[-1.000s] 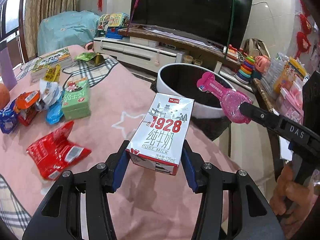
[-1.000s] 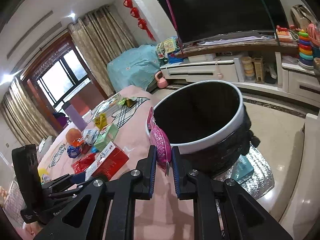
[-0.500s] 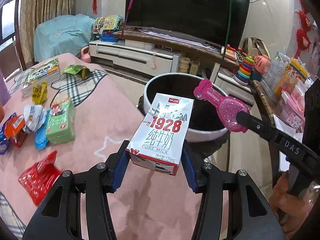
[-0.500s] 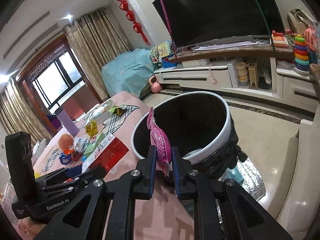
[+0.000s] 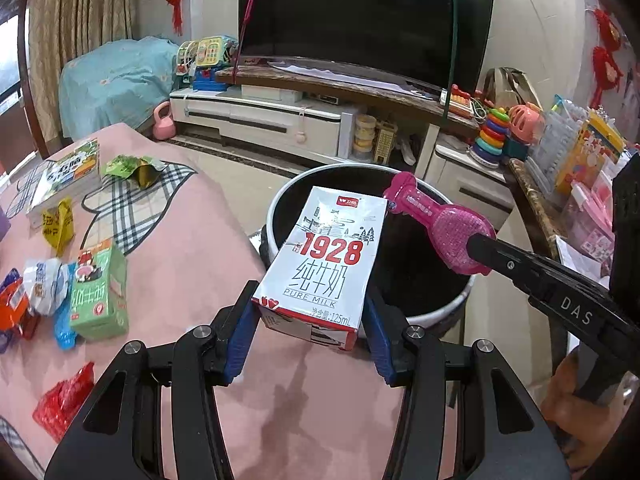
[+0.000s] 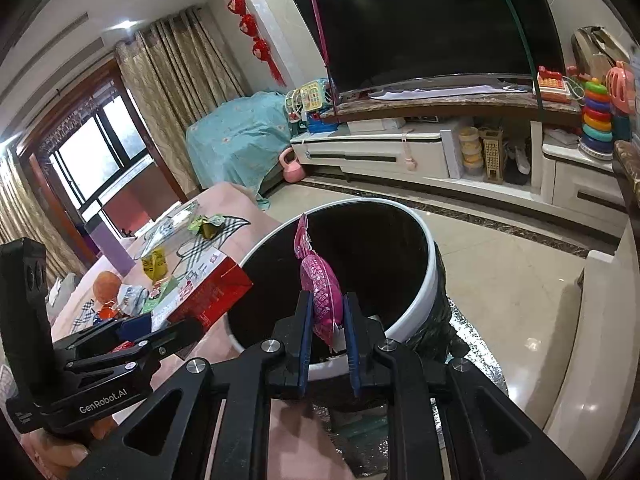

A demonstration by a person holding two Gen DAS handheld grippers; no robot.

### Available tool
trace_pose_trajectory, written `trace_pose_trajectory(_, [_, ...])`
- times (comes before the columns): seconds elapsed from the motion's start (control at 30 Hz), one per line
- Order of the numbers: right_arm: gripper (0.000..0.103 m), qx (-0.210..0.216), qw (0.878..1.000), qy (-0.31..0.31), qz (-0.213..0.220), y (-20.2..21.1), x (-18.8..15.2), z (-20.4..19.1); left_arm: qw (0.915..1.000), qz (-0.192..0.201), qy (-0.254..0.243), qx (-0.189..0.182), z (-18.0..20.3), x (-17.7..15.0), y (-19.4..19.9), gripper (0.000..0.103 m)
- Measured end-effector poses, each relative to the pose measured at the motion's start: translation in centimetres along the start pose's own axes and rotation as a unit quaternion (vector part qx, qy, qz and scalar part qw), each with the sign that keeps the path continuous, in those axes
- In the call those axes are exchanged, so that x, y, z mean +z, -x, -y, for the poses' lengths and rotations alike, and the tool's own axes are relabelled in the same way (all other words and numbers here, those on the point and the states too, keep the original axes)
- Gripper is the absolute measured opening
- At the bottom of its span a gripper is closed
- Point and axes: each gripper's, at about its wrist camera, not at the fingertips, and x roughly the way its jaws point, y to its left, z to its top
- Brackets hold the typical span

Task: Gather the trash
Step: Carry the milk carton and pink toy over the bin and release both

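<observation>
I grip milk carton left, pink wrapper right, over bin | undropped | table litter beside bin remains

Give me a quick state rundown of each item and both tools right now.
Left tool: shut on the milk carton.
Milk carton: held, tilted over the bin's near rim.
Right tool: shut on the pink packet.
Pink packet: held upright over the bin's mouth.
Bin: open, black liner inside.
Green carton: lying on the pink cloth, not collected.
Red wrapper: crumpled on the cloth.
TV: off.
</observation>
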Motion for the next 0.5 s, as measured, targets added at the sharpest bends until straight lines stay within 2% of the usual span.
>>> trace_pose_trajectory(0.5, [0.015,-0.009,1.000,0.003,-0.016,-1.5,1.1,0.8,0.9999,-0.013,0.000,0.001,0.0,1.4,-2.0,0.050])
